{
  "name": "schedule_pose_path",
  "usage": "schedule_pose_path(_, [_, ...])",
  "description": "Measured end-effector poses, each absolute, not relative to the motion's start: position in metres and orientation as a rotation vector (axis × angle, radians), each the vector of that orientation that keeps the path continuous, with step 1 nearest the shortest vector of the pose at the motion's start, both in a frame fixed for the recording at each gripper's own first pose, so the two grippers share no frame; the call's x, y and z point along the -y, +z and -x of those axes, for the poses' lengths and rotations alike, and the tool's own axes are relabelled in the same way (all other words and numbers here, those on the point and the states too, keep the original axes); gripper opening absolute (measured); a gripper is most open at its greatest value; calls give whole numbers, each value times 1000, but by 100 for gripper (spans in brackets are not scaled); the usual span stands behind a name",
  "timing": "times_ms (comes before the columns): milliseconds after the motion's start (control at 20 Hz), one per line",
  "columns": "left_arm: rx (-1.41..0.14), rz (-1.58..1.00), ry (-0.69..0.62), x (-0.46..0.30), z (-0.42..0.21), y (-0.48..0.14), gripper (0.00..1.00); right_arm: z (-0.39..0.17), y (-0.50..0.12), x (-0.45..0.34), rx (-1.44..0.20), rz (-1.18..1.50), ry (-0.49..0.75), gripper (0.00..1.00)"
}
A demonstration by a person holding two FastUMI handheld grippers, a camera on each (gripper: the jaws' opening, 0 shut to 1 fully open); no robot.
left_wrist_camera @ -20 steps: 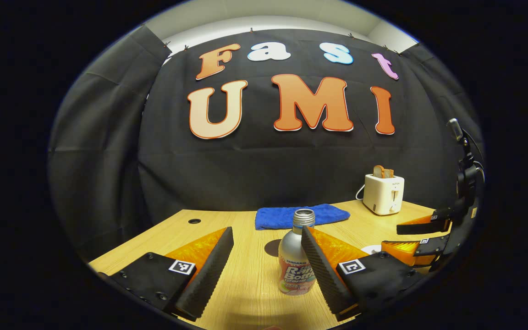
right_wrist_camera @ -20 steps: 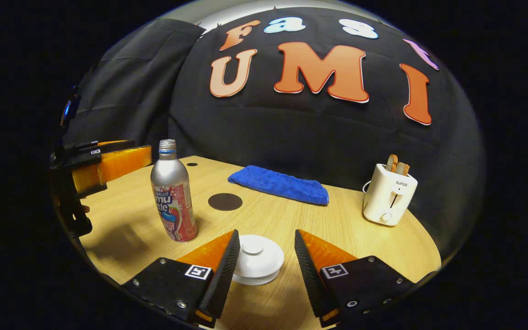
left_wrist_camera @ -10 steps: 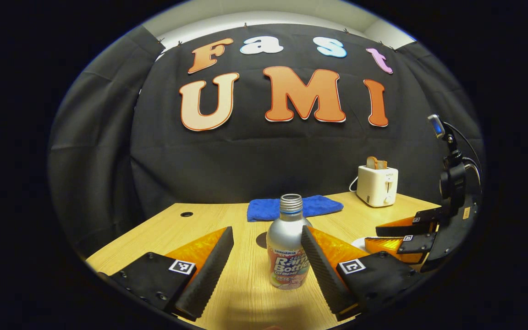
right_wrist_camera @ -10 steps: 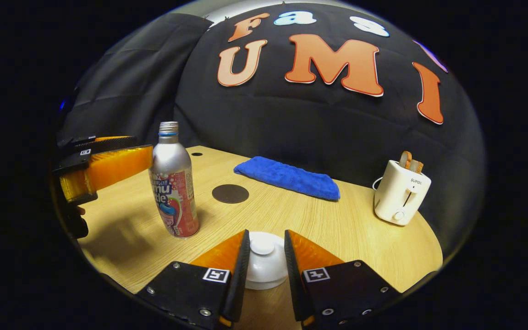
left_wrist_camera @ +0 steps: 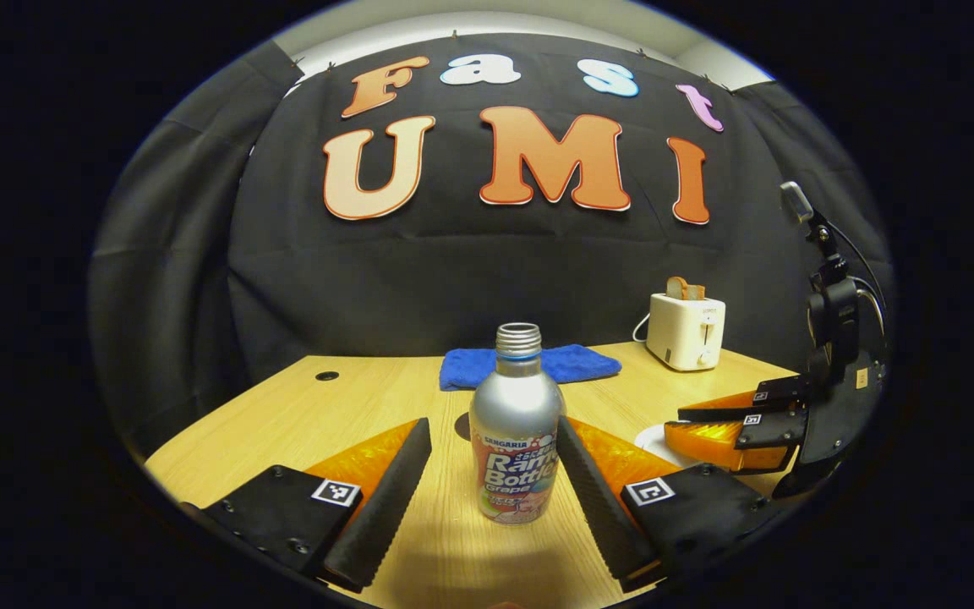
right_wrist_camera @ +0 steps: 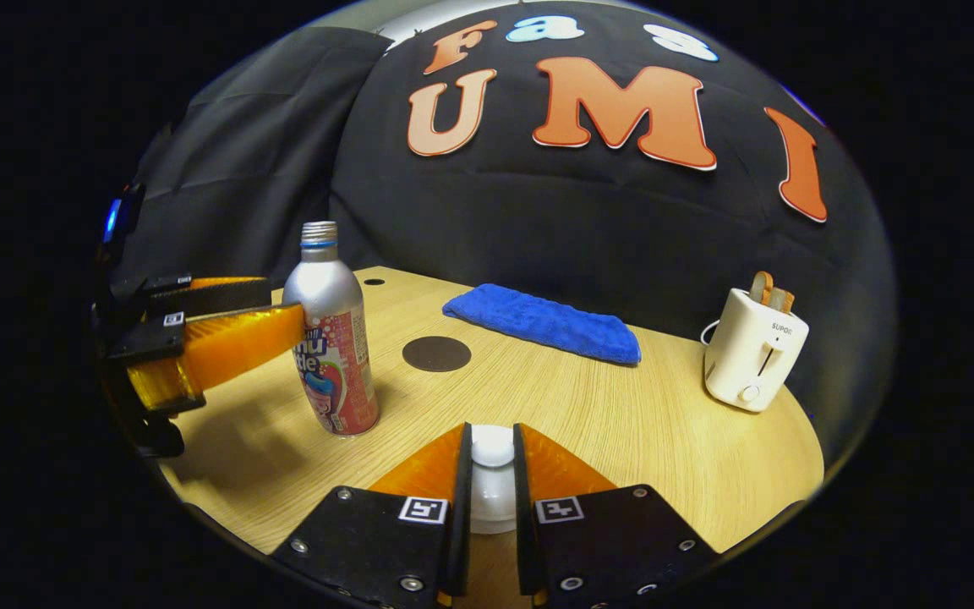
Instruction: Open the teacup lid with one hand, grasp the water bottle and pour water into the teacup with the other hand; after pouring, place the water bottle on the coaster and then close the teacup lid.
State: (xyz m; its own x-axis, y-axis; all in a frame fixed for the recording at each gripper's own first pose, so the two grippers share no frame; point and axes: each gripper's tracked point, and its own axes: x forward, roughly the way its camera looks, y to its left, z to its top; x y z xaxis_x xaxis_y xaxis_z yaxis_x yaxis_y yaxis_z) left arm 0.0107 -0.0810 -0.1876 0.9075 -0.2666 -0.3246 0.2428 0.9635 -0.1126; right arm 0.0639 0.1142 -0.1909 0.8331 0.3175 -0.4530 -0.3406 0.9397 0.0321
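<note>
Since a moment ago my right claw has closed in from wide apart, and its fingers now pinch the knob of the round white teacup lid; my left claw has slid forward so the bottle stands deeper between its fingers.

The pale wooden table carries everything. On its far side lies a folded blue towel, and to the right stands a white toaster with bread slices in its slots. The silver metal water bottle with a red and white printed label, uncapped and upright, stands between my left claw's spread fingers; that claw is released, and I think the right finger is just brushing the bottle, though the left gripper view is too warped to be sure. In the right gripper view, the small round dark brown coaster lies bare just beyond the bottle. The lid sits on the white teacup, mostly hidden between my right fingers.
</note>
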Motion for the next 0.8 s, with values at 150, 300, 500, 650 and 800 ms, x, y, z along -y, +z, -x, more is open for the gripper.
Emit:
schedule_pose_path(150, [-366,89,-290,91,-8,-193,98,-66,-172,-108,-419,23,338,23])
schedule_pose_path(300, [-400,129,-297,98,-10,-205,98,-63,-163,-97,-399,32,317,24])
schedule_pose_path(500, [-450,124,-286,102,-13,-225,98,-56,-156,-82,-385,20,287,23])
schedule_pose_path(650, [-501,128,-280,105,-12,-245,97,-54,-149,-70,-369,14,261,23])
schedule_pose_path(800, [-534,138,-267,105,-16,-258,97,-49,-142,-61,-363,-5,247,23])
